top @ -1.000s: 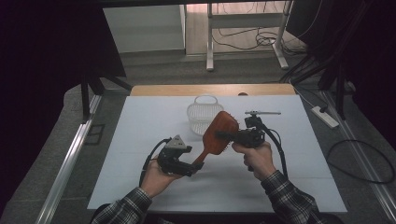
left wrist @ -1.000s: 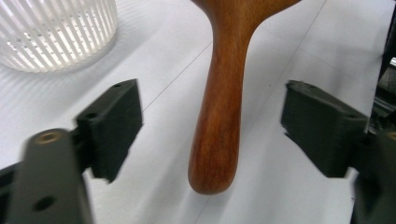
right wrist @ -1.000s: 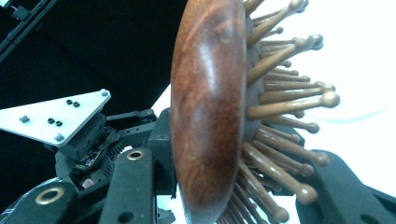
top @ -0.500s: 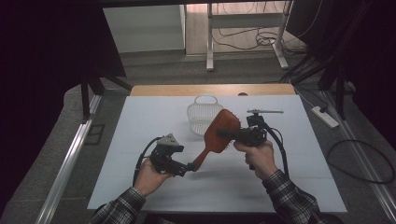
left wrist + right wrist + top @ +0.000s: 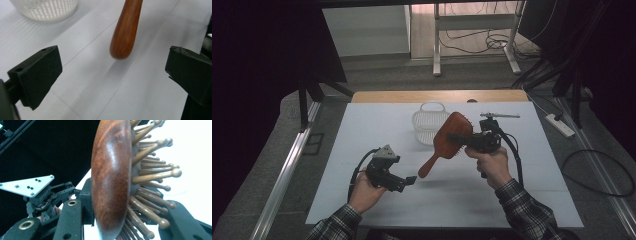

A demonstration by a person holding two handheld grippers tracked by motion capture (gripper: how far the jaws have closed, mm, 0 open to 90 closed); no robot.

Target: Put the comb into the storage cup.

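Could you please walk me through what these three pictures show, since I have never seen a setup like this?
A person at a white table holds a handheld gripper in each hand. One picture looks down from above; the other two come from cameras riding on the grippers. The right gripper is clamped on the head of a wooden hairbrush, held above the table. The left gripper has just been opening; its fingers stand wide apart, with the brush handle ahead of them, untouched. A white basket stands behind.
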